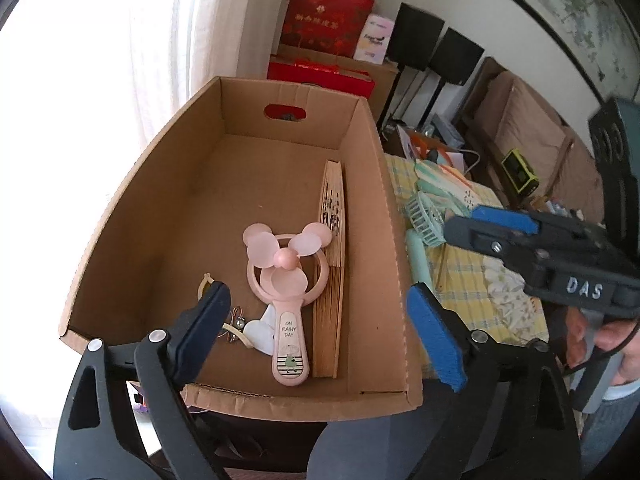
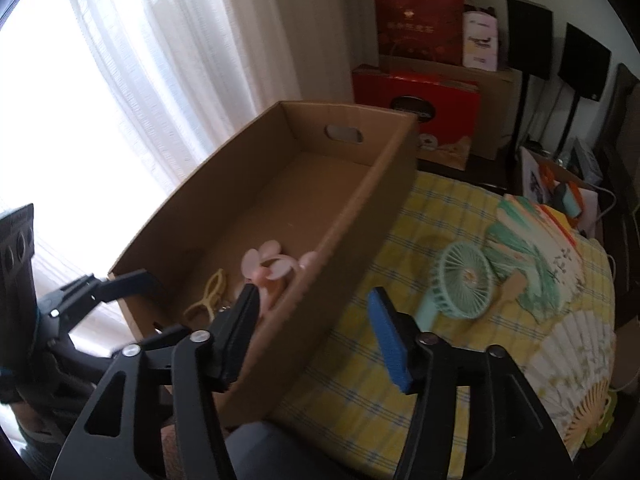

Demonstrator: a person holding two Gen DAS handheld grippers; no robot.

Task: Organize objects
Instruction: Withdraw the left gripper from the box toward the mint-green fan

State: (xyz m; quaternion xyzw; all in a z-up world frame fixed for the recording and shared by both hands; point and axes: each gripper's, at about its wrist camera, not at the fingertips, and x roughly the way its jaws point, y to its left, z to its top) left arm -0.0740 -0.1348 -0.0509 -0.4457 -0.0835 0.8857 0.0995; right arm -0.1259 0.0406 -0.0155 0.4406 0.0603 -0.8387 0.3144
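An open cardboard box (image 1: 362,208) holds a pink hand fan (image 1: 282,276) marked "ON RAINY DAY", a folded wooden fan (image 1: 330,264) beside it, a white heart piece (image 1: 260,332) and a yellow clip (image 1: 206,282). My left gripper (image 1: 320,332) is open and empty above the box's near end. My right gripper (image 2: 316,332) is open and empty over the box's near right wall (image 2: 352,216); it also shows in the left wrist view (image 1: 480,224). A mint hand fan (image 2: 460,284) lies on the yellow checked cloth (image 2: 360,360), right of the box.
Open paper fans (image 2: 560,344) lie on the cloth at the right. Red gift boxes (image 2: 420,92), black speakers (image 2: 528,32) and a sofa (image 1: 532,132) stand behind. A white curtain (image 2: 160,60) hangs at the left.
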